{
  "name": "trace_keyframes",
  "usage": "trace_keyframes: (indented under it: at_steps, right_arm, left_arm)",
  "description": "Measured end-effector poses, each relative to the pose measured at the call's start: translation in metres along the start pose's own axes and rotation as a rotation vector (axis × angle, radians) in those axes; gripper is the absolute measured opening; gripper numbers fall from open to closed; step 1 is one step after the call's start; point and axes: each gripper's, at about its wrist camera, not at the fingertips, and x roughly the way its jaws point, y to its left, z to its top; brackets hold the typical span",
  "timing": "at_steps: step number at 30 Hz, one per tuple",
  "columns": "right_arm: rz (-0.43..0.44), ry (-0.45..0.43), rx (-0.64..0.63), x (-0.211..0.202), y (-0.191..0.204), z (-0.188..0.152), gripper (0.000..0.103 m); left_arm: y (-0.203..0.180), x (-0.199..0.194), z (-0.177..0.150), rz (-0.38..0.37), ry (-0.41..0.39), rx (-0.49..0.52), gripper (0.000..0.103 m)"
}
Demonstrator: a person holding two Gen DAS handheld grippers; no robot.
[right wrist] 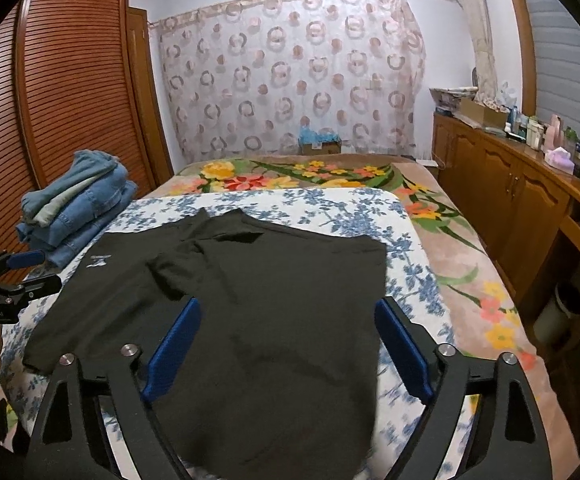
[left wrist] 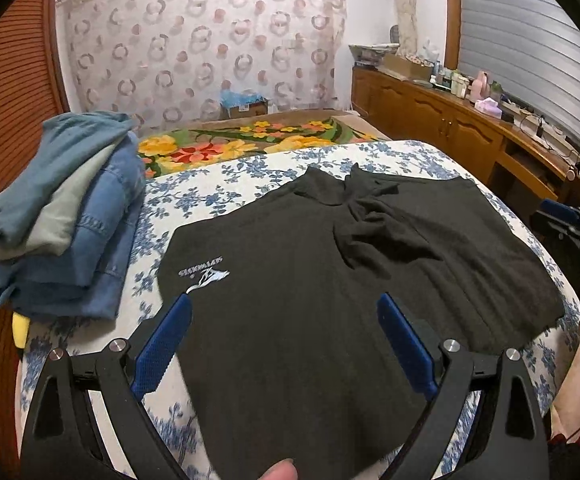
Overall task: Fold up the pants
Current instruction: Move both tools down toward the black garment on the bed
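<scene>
A pair of black pants point(left wrist: 310, 280) with a small white logo lies spread on a white board with blue flowers point(left wrist: 217, 184), creased at the far middle. It also shows in the right wrist view point(right wrist: 273, 304). My left gripper point(left wrist: 283, 308) is open and empty, hovering above the near part of the pants. My right gripper point(right wrist: 287, 312) is open and empty above the right half of the pants. The left gripper also appears at the left edge of the right wrist view point(right wrist: 29, 272), and the right gripper at the right edge of the left wrist view point(left wrist: 570, 224).
A stack of folded jeans and other clothes point(left wrist: 61, 216) sits left of the board point(right wrist: 73, 204). A flowered blanket point(right wrist: 450, 240) covers the bed beyond and right. A wooden cabinet with bottles point(right wrist: 522, 184) runs along the right; a slatted wardrobe point(right wrist: 61, 92) stands left.
</scene>
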Motion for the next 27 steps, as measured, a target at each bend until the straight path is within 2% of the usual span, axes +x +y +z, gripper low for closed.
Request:
trace_keyframes:
  at_steps: [4, 9, 19, 25, 27]
  right_arm:
    - [-0.012, 0.051, -0.022, 0.013, -0.013, 0.011, 0.074]
    - [-0.020, 0.130, -0.022, 0.037, -0.035, 0.033, 0.053]
    - [0.003, 0.278, 0.011, 0.074, -0.052, 0.059, 0.034]
    - [-0.008, 0.288, 0.005, 0.066, -0.056, 0.068, 0.031]
    - [-0.002, 0.287, 0.003, 0.069, -0.054, 0.070, 0.022]
  left_arm:
    - [0.001, 0.017, 0.007, -0.019, 0.025, 0.009, 0.095]
    - [0.002, 0.037, 0.008, -0.039, 0.071, 0.016, 0.095]
    - [-0.002, 0.066, 0.000, -0.056, 0.158, 0.040, 0.095]
    - [-0.001, 0.073, -0.004, -0.066, 0.178, 0.035, 0.095]
    - [-0.001, 0.072, -0.004, -0.065, 0.175, 0.033, 0.095]
